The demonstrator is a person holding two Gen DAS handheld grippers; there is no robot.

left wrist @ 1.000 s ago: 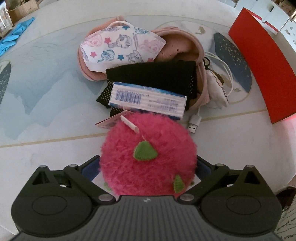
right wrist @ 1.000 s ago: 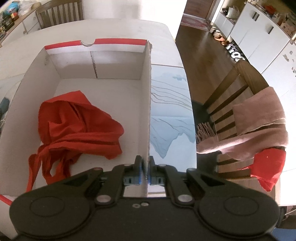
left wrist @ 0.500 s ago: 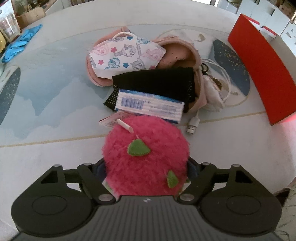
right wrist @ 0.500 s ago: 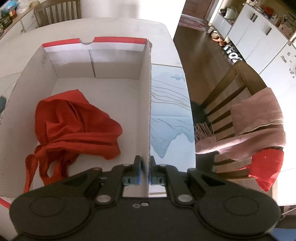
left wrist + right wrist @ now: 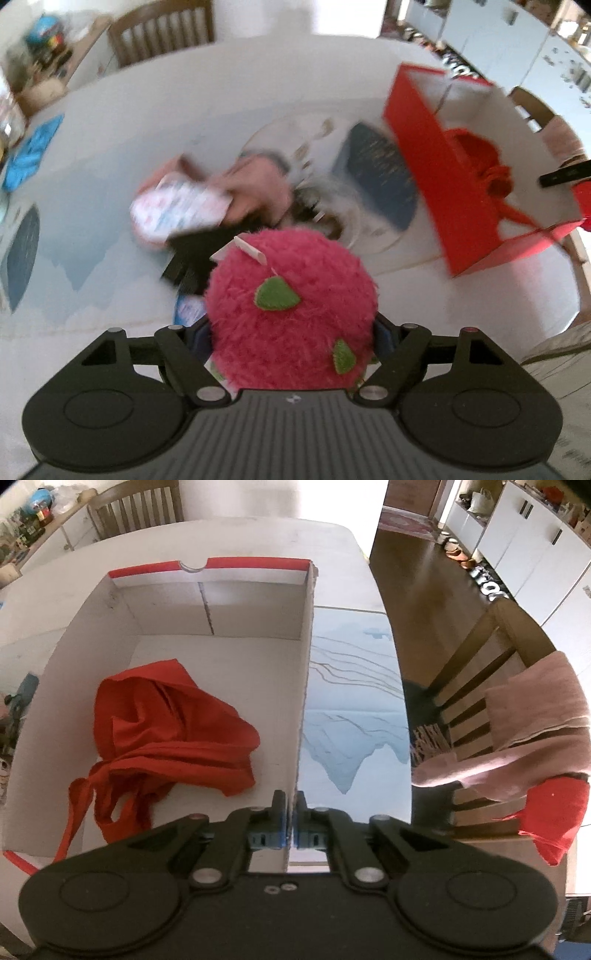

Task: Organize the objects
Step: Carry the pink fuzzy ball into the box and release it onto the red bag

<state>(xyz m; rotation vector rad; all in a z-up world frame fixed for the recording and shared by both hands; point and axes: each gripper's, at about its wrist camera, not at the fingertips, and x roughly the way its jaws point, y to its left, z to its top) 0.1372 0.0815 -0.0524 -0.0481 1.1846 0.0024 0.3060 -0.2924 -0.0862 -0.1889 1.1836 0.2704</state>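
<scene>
Basically, in the left wrist view the left hand-held gripper (image 5: 291, 332) was clamped on the pink plush ball (image 5: 291, 314), its jaws standing wide against the fluffy sides. The ball carried green felt leaves and a white tag stub at its 12 o'clock. It hung clear of the desk (image 5: 110, 258). The rest of the frame was heavily blurred. From the ball, the clutter pile (image 5: 221, 206) sat at 11 o'clock: a printed face mask (image 5: 177, 206), pink fabric, something black under it, details not resolvable. A blue-and-white packet (image 5: 188, 308) peeked out at the ball's 9 o'clock. The red box (image 5: 424, 177) stood at 2 o'clock, well apart from the ball, open side up, with red cloth visible inside.

Right wrist view: the right hand-held gripper (image 5: 291, 819) was pressed together on the box's right wall (image 5: 301, 716), pinching the cardboard edge between its blue pads. The red cloth (image 5: 166, 734) lay crumpled on the box floor at 10 o'clock from the pads, with straps trailing toward the near wall. A wooden chair (image 5: 480, 686) draped with a pink towel (image 5: 535, 716) stood at 3 o'clock, beside the desk.
</scene>
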